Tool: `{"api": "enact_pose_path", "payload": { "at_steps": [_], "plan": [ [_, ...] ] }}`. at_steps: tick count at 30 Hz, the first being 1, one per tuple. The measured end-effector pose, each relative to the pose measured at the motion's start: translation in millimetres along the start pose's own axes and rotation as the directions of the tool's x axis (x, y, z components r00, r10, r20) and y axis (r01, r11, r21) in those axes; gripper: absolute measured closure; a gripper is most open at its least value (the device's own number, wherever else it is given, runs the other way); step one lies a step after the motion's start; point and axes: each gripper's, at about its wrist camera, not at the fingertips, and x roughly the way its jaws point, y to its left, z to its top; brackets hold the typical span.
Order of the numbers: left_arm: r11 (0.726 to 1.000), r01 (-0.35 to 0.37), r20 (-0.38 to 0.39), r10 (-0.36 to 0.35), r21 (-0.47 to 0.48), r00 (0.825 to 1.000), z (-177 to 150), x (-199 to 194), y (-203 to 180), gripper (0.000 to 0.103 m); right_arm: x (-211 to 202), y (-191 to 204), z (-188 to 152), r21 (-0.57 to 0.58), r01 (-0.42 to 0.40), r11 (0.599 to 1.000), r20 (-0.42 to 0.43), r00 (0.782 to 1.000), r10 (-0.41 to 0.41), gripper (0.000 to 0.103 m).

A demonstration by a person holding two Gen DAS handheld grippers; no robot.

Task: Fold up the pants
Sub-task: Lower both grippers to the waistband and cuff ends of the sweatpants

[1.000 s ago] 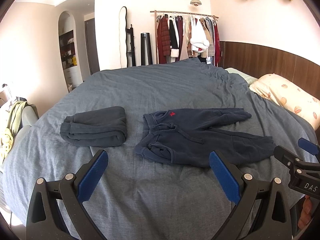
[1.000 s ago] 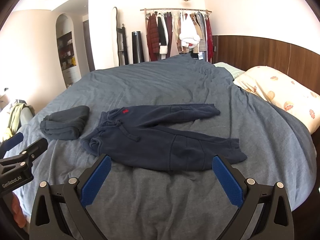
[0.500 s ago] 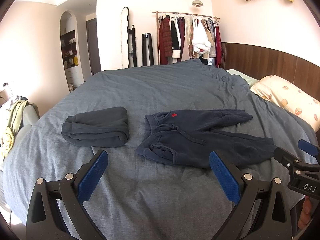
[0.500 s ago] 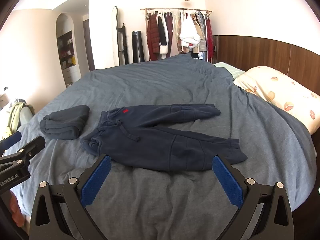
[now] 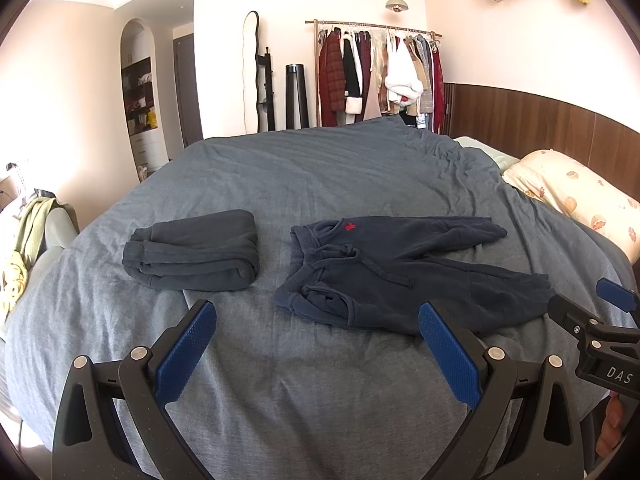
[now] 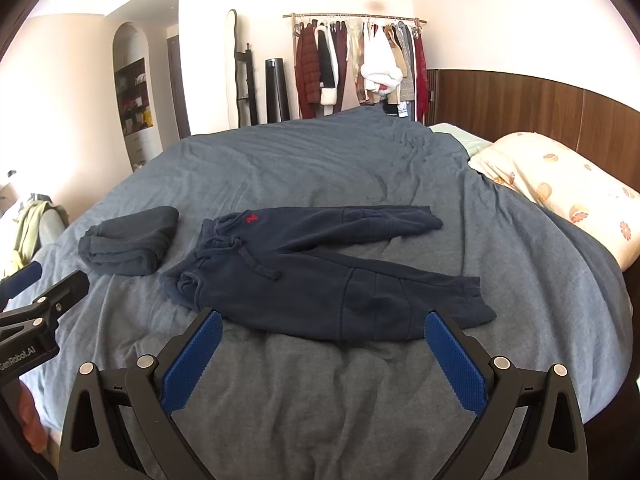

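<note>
Navy pants (image 5: pixel 400 276) with a small red logo lie spread flat on the grey-blue bed cover (image 5: pixel 320 176), waist to the left, legs to the right; they also show in the right wrist view (image 6: pixel 320 276). My left gripper (image 5: pixel 316 316) is open and empty, hovering just in front of the waist. My right gripper (image 6: pixel 320 324) is open and empty, just in front of the near leg. The right gripper's side shows at the left view's right edge (image 5: pixel 592 328).
A folded dark grey garment (image 5: pixel 192 256) lies on the bed left of the pants, also in the right wrist view (image 6: pixel 128 244). A patterned pillow (image 6: pixel 560 192) lies at the right by the wooden headboard. A clothes rack (image 5: pixel 376 76) stands behind the bed.
Both views shift only slightly; the left gripper has drifted a little. The pants have not moved and both grippers stay open.
</note>
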Motion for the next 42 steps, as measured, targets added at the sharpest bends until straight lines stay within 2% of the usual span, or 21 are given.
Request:
{"api": "enact_pose_path", "payload": {
  "at_steps": [13,21,25,30,35,42],
  "plan": [
    [1.0,-0.019,-0.048,0.02,0.021,0.999,-18.5,26.1,-1.7,0.0,26.8,2.8,-13.2,-0.04,0.026,0.999,-0.049,0.998,-0.028,0.001],
    [0.993,-0.042,-0.043,0.047,0.115,0.998,-29.9,56.7,-12.8,0.001,56.0,3.4,-25.4,-0.09,0.072,0.993,-0.09,0.993,-0.08,0.001],
    [0.989,-0.023,-0.053,0.032,0.145,0.998,-29.5,75.1,-16.9,0.006,73.2,3.3,-28.5,-0.115,0.086,0.99,-0.108,0.989,-0.098,0.001],
    [0.973,-0.029,-0.064,0.045,0.231,0.997,-34.3,97.9,-25.1,0.011,98.0,4.4,-33.6,-0.153,0.099,0.983,-0.14,0.983,-0.12,0.003],
    [0.953,-0.005,-0.113,0.041,0.301,0.993,-43.9,124.9,-31.9,0.017,119.7,7.2,-42.0,-0.228,0.131,0.965,-0.158,0.973,-0.169,0.009],
    [0.921,0.018,-0.162,0.049,0.389,0.985,-54.2,153.4,-36.5,0.019,145.0,9.7,-53.9,-0.326,0.148,0.934,-0.188,0.958,-0.217,0.017]
  ]
}}
